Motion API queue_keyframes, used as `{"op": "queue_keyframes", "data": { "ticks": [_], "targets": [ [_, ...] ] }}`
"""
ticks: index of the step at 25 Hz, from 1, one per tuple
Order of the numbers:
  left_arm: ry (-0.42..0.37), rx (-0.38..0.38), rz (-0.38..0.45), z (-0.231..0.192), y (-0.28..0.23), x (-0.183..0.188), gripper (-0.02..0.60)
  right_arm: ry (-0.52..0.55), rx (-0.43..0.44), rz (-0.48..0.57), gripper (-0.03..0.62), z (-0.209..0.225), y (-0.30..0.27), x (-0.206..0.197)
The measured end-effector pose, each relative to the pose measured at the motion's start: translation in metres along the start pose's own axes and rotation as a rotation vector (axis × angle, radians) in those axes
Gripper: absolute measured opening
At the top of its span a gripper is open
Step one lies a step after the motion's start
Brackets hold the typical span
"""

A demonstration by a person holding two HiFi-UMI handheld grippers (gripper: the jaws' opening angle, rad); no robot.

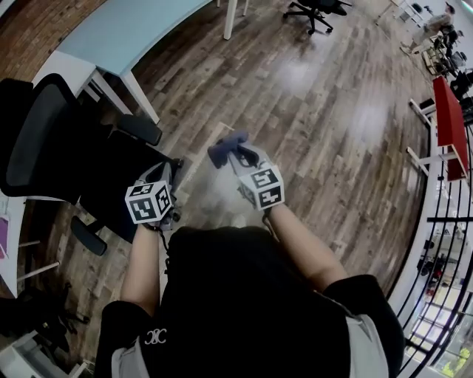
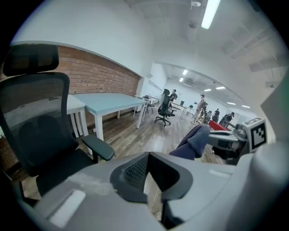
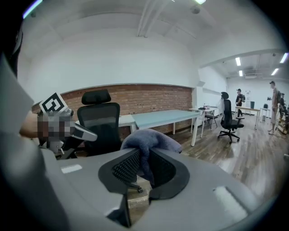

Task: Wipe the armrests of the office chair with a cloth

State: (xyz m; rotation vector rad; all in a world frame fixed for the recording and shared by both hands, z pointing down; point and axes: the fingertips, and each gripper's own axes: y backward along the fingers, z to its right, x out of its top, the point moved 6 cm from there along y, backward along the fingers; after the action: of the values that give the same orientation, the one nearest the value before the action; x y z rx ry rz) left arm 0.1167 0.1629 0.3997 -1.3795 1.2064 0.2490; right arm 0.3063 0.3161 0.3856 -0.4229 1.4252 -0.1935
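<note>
The black office chair (image 1: 52, 140) stands at the left of the head view, with its far armrest (image 1: 140, 129) and near armrest (image 1: 89, 236) both bare. My left gripper (image 1: 170, 177) hovers over the seat's right edge, its jaws close together and empty. In the left gripper view that gripper (image 2: 146, 173) points past the armrest (image 2: 98, 148). My right gripper (image 1: 235, 156) is in the air to the right of the chair, shut on a blue-grey cloth (image 1: 224, 148). The cloth (image 3: 146, 142) bunches over the right gripper (image 3: 145, 169), with the chair (image 3: 101, 119) beyond it.
A light blue table (image 1: 133, 29) stands behind the chair, with a white desk (image 1: 70, 70) beside it. Another black office chair (image 1: 314, 9) is across the wooden floor (image 1: 318, 133). A red bench (image 1: 449, 125) and railings line the right side. People stand in the distance (image 2: 201, 106).
</note>
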Motion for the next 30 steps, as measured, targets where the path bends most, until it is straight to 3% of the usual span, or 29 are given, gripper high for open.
{"op": "queue_keyframes", "data": {
  "ticks": [8,11,15,19,26,30],
  "targets": [
    [0.065,0.121,-0.013,0.014,0.006,-0.003,0.006,0.039,0.223,0.000,0.069,0.011,-0.026,0.014],
    [0.125,0.144,-0.018,-0.010,-0.015,-0.002,0.006,0.063,0.271,-0.042,0.069,0.008,-0.059,0.015],
    [0.202,0.108,-0.026,-0.049,-0.056,0.018,0.006,0.155,0.354,-0.096,0.069,0.003,-0.108,0.038],
    [0.277,0.099,0.027,-0.076,-0.099,0.039,0.006,0.278,0.420,-0.179,0.069,0.017,-0.145,0.058],
    [0.325,0.127,0.091,-0.108,-0.105,0.056,0.006,0.365,0.524,-0.247,0.069,-0.009,-0.204,0.078],
    [0.373,0.183,0.115,-0.137,-0.091,0.054,0.006,0.414,0.589,-0.289,0.069,-0.031,-0.240,0.072]
  ]
}}
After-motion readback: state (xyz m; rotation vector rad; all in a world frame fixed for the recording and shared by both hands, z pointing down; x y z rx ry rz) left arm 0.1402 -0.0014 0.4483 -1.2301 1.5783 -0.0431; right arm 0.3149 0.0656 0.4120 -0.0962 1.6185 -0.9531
